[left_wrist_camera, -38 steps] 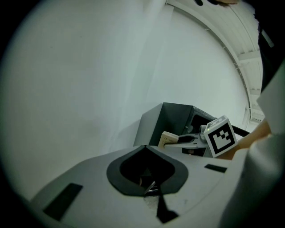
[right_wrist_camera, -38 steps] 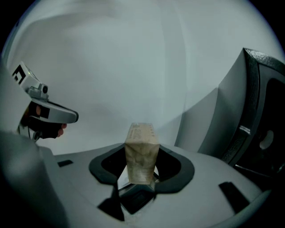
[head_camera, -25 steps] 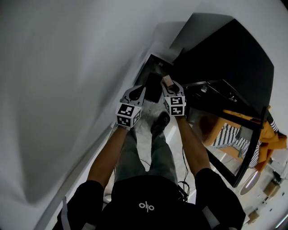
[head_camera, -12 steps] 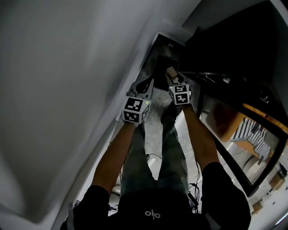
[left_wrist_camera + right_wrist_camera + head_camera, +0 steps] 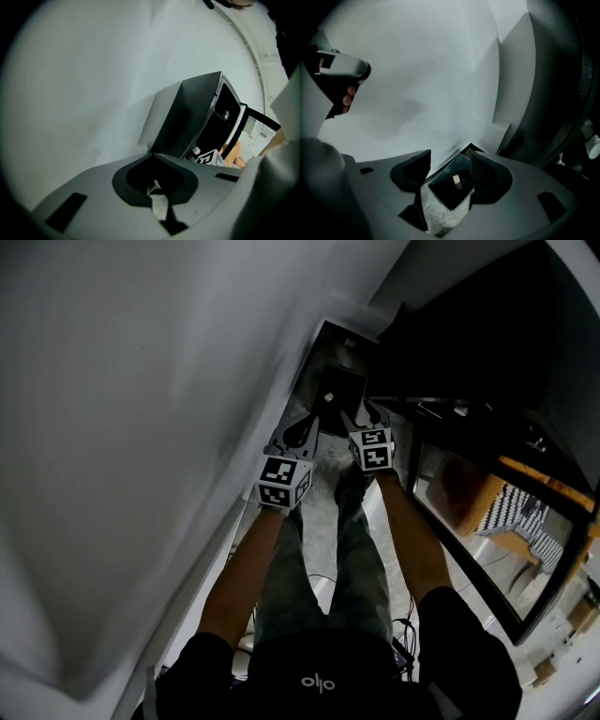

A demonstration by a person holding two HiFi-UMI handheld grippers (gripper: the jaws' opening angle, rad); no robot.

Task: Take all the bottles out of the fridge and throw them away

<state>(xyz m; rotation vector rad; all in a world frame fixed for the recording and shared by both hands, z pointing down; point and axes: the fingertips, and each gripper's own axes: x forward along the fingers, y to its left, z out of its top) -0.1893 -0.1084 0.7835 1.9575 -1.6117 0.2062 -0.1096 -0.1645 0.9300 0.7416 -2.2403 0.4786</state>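
Observation:
A small tan bottle (image 5: 457, 182) lies at the bottom of a black bin (image 5: 451, 187) on the floor by the white wall. My right gripper (image 5: 450, 161) hangs right over the bin's mouth; its jaws have just been opening and stand apart with nothing between them. In the head view the right gripper (image 5: 361, 420) and the left gripper (image 5: 307, 427) are side by side just short of the bin (image 5: 339, 390). The left gripper (image 5: 151, 154) has its fingertips together and holds nothing.
The black fridge (image 5: 206, 117) stands to the right with its glass door (image 5: 469, 507) swung open along the person's right arm. The white wall (image 5: 141, 427) runs close on the left. The person's legs and a shoe (image 5: 352, 486) are below the grippers on a speckled floor.
The tan bottle that stuck out of the right gripper is gone from its jaws and lies in the bin. Both grippers have sunk toward the bin.

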